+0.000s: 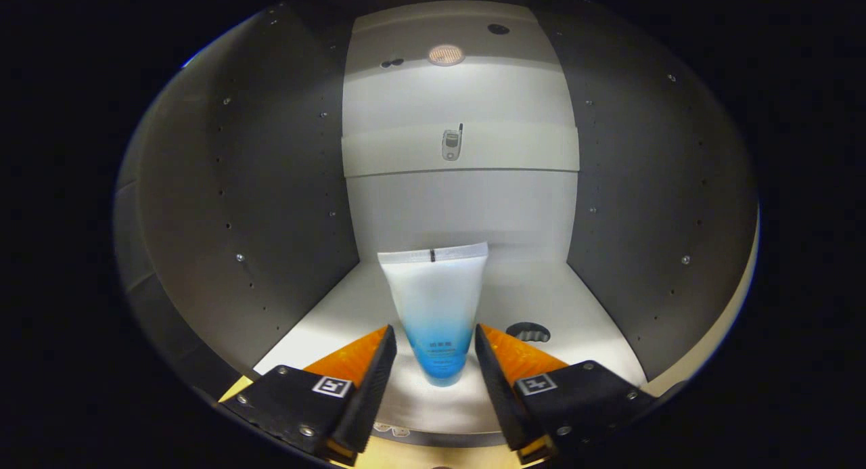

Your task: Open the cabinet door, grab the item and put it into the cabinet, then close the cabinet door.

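White-to-blue plastic tube point(436, 306) is the thing to watch here. It's standing upright inside the cabinet point(270, 205) on the pale bottom shelf point(582, 306), cap end down and flat crimped end up, so its long axis runs straight up and down.

Relative to that tube: the gripper point(433, 357) sits right around its lower blue part, one finger on either side, with a thin gap visible on both sides. So the jaws are spread a bit wider than the tube and not pressing on it, as far as I can tell. The grey side walls stand well apart to either side of the tube, the back wall is behind it, and a dark round hole point(528, 332) in the shelf sits just beside it, behind the right finger.

My read: the tube is already placed and let go, so the coming move is backing straight out along the fingers without tipping it. Since it's tall on a narrow cap, any sideways nudge could topple it. Door-closing is not yet done.
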